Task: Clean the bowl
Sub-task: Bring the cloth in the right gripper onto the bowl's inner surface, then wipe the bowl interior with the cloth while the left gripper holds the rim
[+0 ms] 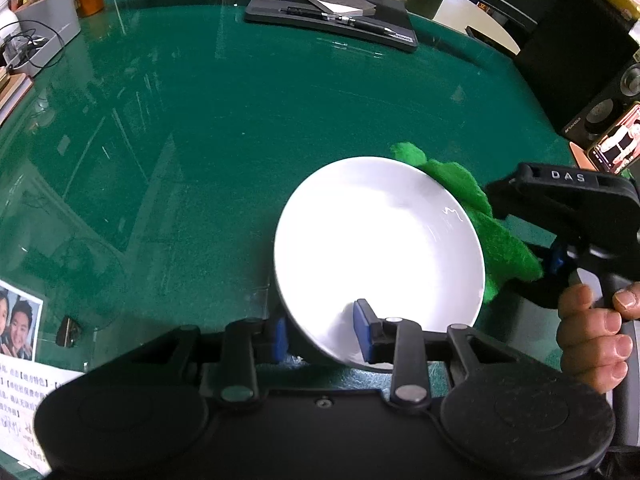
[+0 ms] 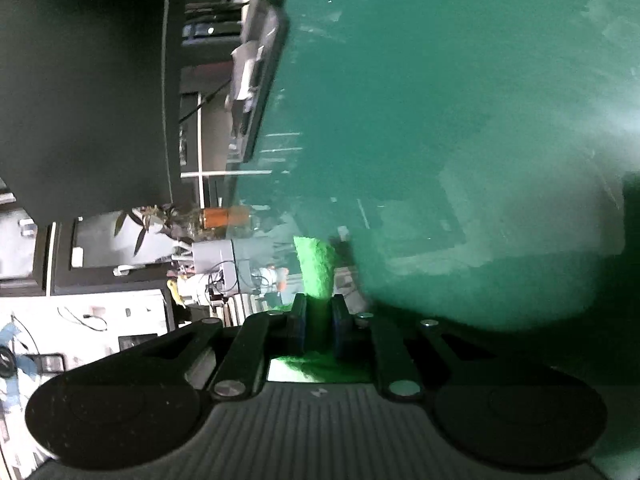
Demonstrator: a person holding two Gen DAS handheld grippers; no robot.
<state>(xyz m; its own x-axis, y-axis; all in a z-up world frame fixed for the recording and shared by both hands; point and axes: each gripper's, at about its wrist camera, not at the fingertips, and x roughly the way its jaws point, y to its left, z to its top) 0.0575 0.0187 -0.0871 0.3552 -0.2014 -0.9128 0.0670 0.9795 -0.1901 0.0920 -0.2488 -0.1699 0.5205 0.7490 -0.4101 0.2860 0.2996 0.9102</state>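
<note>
Left tongs clamped on tilted bowl rim over worktop; right tongs pinching cloth beside bowl

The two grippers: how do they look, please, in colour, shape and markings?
Both are black plastic. The left gripper has two round discs on its body, linkage bars with silver pivot pins, and blue pads on its jaws. The right gripper is built alike, with a ribbed grey top; from the left wrist view its housing reads "DAS" in white.

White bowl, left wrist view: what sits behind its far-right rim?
A green cloth, pinched in the right gripper, lies behind the white bowl. The rim covers its near edge, so contact cannot be judged.
</note>
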